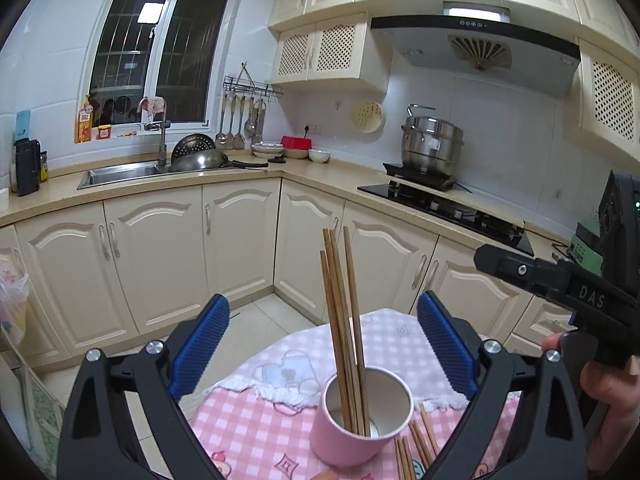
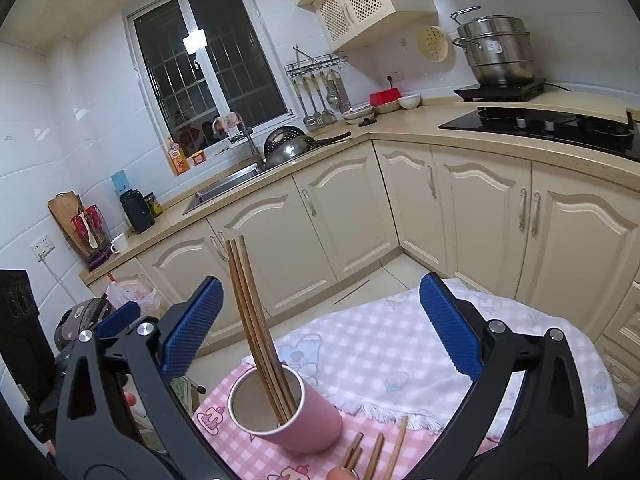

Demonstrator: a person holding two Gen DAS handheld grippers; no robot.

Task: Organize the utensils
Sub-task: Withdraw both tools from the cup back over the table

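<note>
Left view. My left gripper (image 1: 322, 354) stands wide, nothing between the blue pads (image 1: 200, 344). Just ahead, near edge of the table, the pink cup (image 1: 360, 420) stands upright with a bundle of chopsticks (image 1: 340, 320) in it, tips leaning left and far. More loose chopsticks (image 1: 416, 444) lie flat on the cloth just right of the cup, touching or nearly touching its base; I cannot tell which. I judge the job partly done: one batch is in, the flat ones are left. The right gripper's black body (image 1: 560, 288) crosses the right edge, with a hand (image 1: 608, 392) below it.

Surface: pink checked tablecloth (image 1: 248, 432), with a paler checked towel (image 1: 384, 344) over its far part. Room: cream cabinets, a sink (image 1: 120, 174) far left under a dark window, a hob (image 1: 448, 204) and a steel pot (image 1: 432, 144) far right.

Right view. My right gripper (image 2: 320, 344) is also spread wide and empty. Cup (image 2: 288, 412) sits near and left of centre, sticks (image 2: 256, 320) rising from it beside my left pad, not pinched. Loose chopsticks (image 2: 376, 452) lie at the near edge, right of the cup. A fingertip (image 2: 130, 398) shows low left. Same cloth (image 2: 240, 452), towel (image 2: 380, 344), sink (image 2: 224, 192) and pot (image 2: 496, 48); a cutting board (image 2: 66, 208) leans against the left wall.
</note>
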